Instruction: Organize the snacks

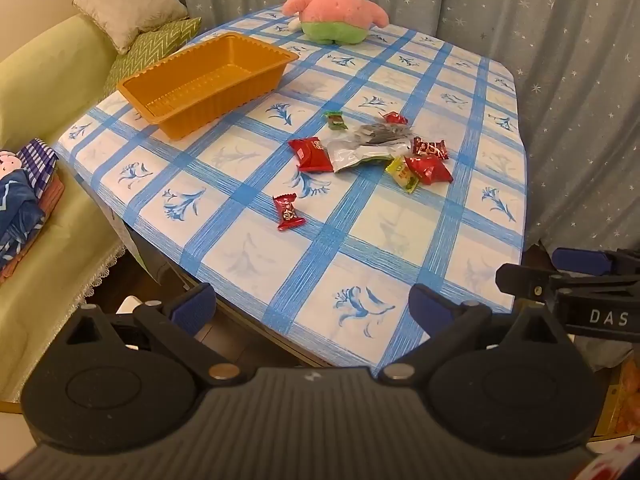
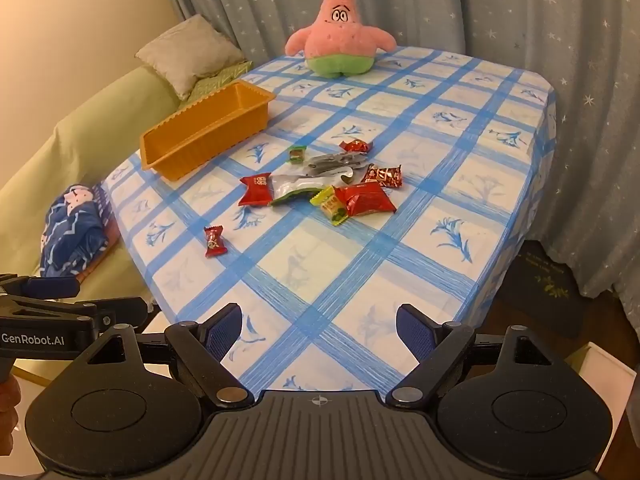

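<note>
Several wrapped snacks lie in a loose pile mid-table: red packets, silver pouches, a yellow-green candy. One small red candy lies apart, nearer me. An empty orange tray stands at the table's left. My left gripper is open and empty, over the near table edge. My right gripper is open and empty, also at the near edge. Each gripper shows at the other view's side.
A pink star plush sits at the table's far edge. The table has a blue checked cloth. A green sofa with cushions and folded clothes stands left. Curtains hang behind. A dark mat lies right.
</note>
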